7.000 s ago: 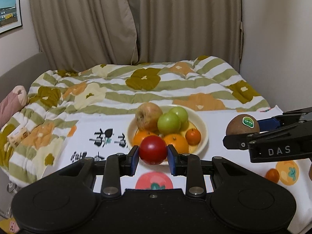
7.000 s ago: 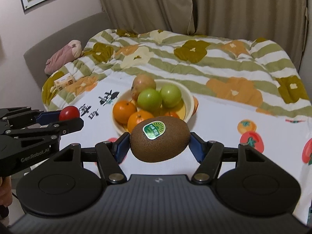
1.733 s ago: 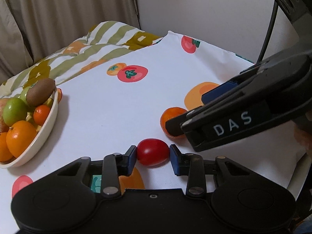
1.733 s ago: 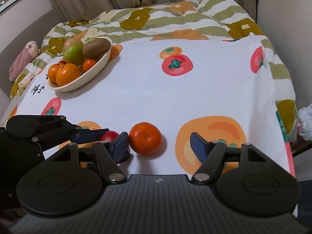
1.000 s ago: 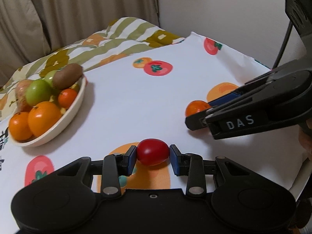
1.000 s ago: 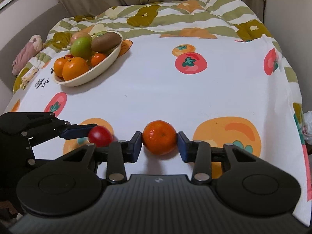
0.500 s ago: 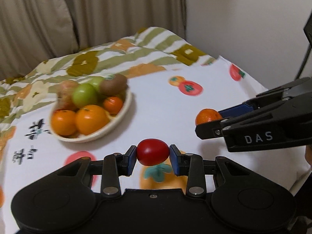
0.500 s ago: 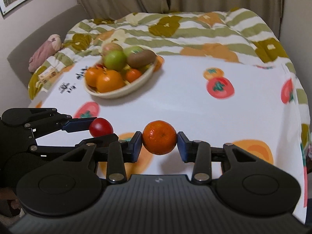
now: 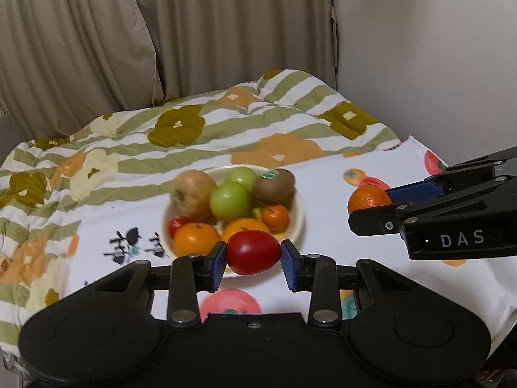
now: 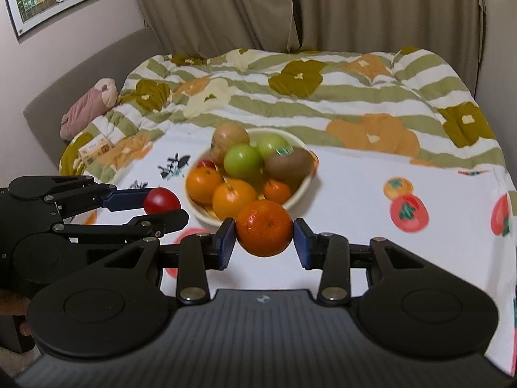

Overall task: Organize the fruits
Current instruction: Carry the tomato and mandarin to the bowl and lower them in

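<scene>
Item 1, tomato point(image 9: 253, 252): small, red, oval, clamped across its short width between the blue pads of the left gripper point(image 9: 253, 265), carried in the air over the near part of the tablecloth point(image 9: 326, 200), just short of the bowl point(image 9: 299, 216); judged light, smooth-skinned and easily bruised, best pinched gently at its widest part. Item 2, tangerine point(image 10: 264, 227): round, orange, dimpled peel, clenched at its middle by the right gripper point(image 10: 264, 242), likewise in the air on the near side of the bowl; judged light, slightly yielding, peel offering good grip. Item 3, bowl: cream, shallow, standing toward the far edge of the tablecloth where the striped quilt point(image 10: 323, 97) begins, piled with oranges point(image 10: 234, 198), green apples point(image 10: 243, 160), a kiwi point(image 10: 288, 164), a brownish apple point(image 10: 230, 135) and a small red fruit at its left rim; heap judged loose, so additions likely to roll unless set low in a gap. Item 4, curtains point(image 9: 161, 32): behind the quilt.
</scene>
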`<state>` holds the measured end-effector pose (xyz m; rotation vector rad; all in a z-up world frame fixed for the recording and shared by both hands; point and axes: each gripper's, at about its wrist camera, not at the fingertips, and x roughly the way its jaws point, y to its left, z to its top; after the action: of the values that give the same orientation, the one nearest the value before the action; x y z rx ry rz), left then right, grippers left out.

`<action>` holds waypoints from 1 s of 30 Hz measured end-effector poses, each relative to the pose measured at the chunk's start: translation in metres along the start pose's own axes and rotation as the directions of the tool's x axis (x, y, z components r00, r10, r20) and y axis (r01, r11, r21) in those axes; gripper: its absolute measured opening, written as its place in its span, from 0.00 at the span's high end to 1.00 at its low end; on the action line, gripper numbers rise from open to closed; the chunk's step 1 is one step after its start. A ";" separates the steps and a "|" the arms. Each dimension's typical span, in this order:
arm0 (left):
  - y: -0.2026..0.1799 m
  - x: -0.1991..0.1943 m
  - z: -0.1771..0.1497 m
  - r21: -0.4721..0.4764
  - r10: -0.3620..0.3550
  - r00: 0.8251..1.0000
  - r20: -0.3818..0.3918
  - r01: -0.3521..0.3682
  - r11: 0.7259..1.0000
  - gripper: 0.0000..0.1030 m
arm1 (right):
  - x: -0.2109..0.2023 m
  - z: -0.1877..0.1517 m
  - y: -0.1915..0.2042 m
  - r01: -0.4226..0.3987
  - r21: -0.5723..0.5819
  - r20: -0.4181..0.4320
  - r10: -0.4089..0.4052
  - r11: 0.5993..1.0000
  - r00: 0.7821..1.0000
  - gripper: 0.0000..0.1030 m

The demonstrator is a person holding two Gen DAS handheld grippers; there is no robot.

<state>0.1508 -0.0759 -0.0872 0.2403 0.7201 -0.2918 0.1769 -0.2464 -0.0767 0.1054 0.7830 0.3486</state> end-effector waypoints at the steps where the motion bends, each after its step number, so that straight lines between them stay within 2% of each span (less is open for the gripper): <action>1: 0.005 0.002 0.002 0.003 -0.003 1.000 0.001 0.003 1.000 0.61 | 0.003 0.003 0.003 0.003 0.005 0.003 -0.003 1.000 1.000 0.48; 14: 0.058 0.059 0.031 0.042 -0.059 0.998 -0.017 0.060 0.997 0.61 | 0.052 0.026 0.021 0.070 0.082 -0.005 -0.070 0.994 0.998 0.48; 26: 0.070 0.114 0.028 0.091 -0.090 0.992 -0.089 0.098 0.991 0.61 | 0.080 0.023 0.013 0.121 0.165 -0.030 -0.117 0.979 0.993 0.48; 27: 0.070 0.114 0.027 0.094 -0.088 0.992 -0.086 0.096 0.991 0.59 | 0.081 0.022 0.012 0.123 0.168 -0.032 -0.120 0.978 0.992 0.48; 28: 0.070 0.114 0.028 0.100 -0.086 0.993 -0.080 0.094 0.991 0.44 | 0.081 0.022 0.011 0.125 0.171 -0.033 -0.121 0.977 0.992 0.48; 29: 0.071 0.111 0.028 0.104 -0.088 0.994 -0.072 0.095 0.990 0.22 | 0.082 0.021 0.011 0.127 0.174 -0.033 -0.123 0.977 0.992 0.48; 30: 0.072 0.108 0.028 0.105 -0.090 0.994 -0.055 0.095 0.990 0.13 | 0.082 0.020 0.010 0.128 0.177 -0.034 -0.124 0.976 0.992 0.48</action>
<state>0.2698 -0.0372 -0.1317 0.3176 0.7678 -0.4143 0.2421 -0.2076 -0.1152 0.2192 0.8391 0.1587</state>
